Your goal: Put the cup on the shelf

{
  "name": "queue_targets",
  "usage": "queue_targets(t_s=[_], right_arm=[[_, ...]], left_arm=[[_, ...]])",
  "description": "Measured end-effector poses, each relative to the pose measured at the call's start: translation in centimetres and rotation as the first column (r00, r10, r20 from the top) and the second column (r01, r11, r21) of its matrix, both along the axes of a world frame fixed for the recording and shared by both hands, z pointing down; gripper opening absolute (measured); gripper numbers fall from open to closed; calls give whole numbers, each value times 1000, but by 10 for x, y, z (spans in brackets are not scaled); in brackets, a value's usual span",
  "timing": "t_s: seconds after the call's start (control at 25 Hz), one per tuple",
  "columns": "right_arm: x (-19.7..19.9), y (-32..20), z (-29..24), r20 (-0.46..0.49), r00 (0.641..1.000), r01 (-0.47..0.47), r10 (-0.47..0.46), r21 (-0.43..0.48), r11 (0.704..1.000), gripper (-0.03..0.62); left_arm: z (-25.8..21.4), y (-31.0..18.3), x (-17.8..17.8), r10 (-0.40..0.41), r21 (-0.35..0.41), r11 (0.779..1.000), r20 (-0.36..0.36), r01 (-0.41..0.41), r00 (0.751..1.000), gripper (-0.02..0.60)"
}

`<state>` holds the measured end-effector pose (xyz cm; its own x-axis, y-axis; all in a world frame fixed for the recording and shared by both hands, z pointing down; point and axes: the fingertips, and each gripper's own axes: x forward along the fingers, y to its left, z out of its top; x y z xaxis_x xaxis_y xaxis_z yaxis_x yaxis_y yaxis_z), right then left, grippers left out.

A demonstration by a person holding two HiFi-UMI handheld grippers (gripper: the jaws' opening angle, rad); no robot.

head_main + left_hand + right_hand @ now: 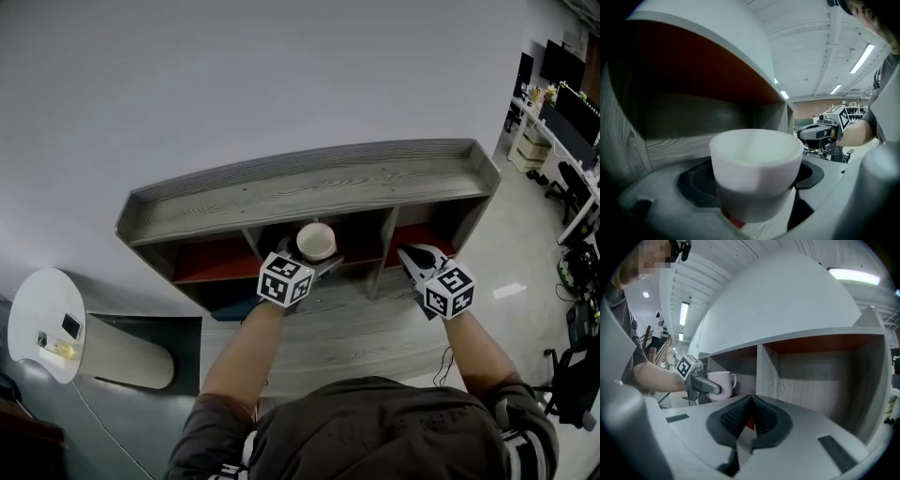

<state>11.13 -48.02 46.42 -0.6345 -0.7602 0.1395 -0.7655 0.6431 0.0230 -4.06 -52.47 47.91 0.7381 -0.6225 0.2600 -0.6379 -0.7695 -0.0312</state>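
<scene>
A white cup (316,241) with a handle is held upright at the mouth of the shelf's middle compartment. My left gripper (314,267) is shut on the white cup (756,168), its dark pads pressing the cup's lower sides. The right gripper view shows the same cup (721,383) in the left gripper (704,385), at the left of a divider. My right gripper (412,258) is shut with nothing between its jaws (749,420); it hovers before the right compartment. The grey wooden shelf (309,183) has a rimmed top and red-lined compartments.
Upright dividers (386,246) split the shelf into compartments below the top board. The white wall rises behind it. A round white side table (42,319) stands at the far left. Desks with monitors (562,103) and chairs fill the far right.
</scene>
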Motion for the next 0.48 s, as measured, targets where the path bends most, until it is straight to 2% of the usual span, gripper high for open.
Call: queue_targets(t_s=[0.48], right_arm=[[14,-8,13,-3,1000,-16,16,-27,1000,-9]], left_arm=[[22,-31,5,-40,-42,998,42,42,998,430]])
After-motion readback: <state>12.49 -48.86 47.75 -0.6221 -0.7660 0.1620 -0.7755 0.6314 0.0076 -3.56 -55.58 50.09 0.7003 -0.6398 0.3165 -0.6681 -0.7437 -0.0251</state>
